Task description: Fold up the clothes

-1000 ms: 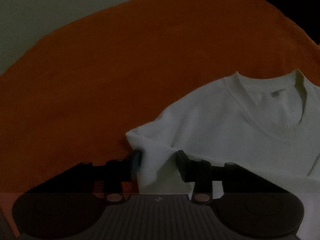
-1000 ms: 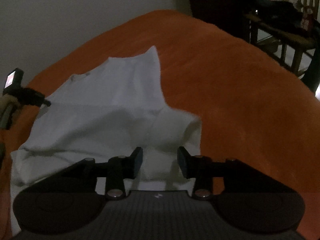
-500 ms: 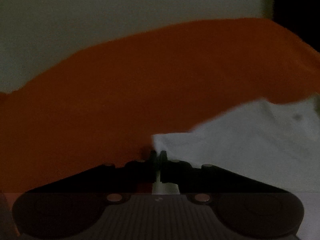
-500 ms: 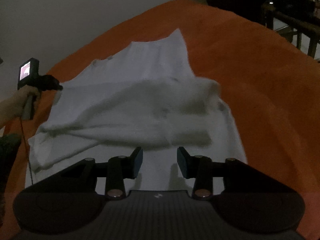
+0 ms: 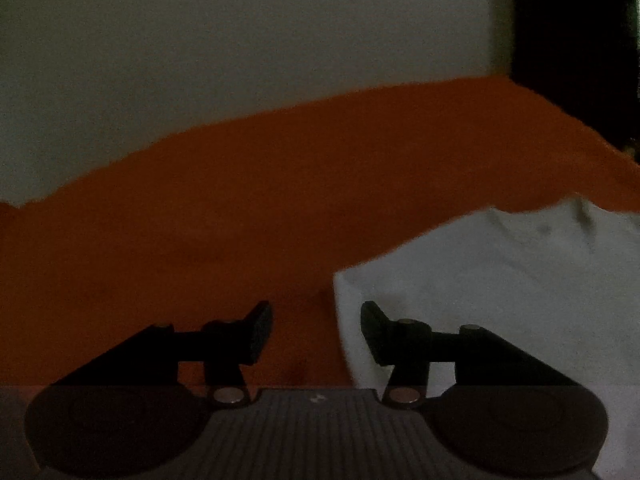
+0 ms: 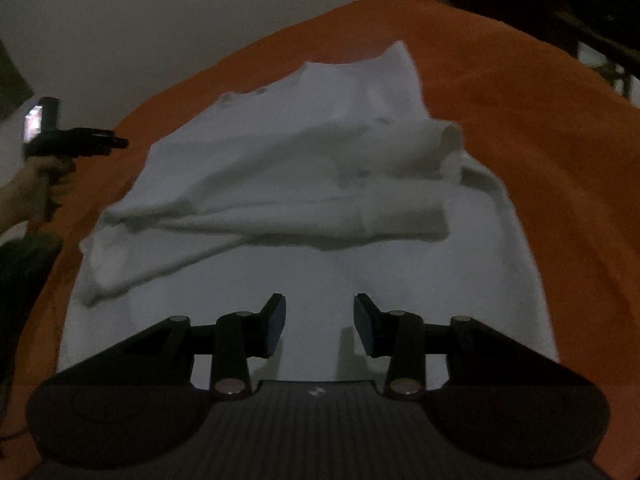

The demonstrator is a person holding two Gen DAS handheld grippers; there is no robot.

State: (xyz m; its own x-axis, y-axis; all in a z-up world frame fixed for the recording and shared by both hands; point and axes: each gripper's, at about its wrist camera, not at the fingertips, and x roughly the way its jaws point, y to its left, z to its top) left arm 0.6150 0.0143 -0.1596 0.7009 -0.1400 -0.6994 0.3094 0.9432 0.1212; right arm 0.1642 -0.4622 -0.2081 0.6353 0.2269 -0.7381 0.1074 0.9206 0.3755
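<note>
While both sets of fingers stand released, the left gripper just opening, the white shirt lies on the orange bed; its folded sleeve at 2 o'clock could slip loose.

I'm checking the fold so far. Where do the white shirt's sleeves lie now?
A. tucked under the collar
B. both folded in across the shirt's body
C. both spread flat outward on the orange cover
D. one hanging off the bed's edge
B: in the right wrist view both sleeves lie crosswise over the body of the white shirt, which rests on the orange cover.
</note>
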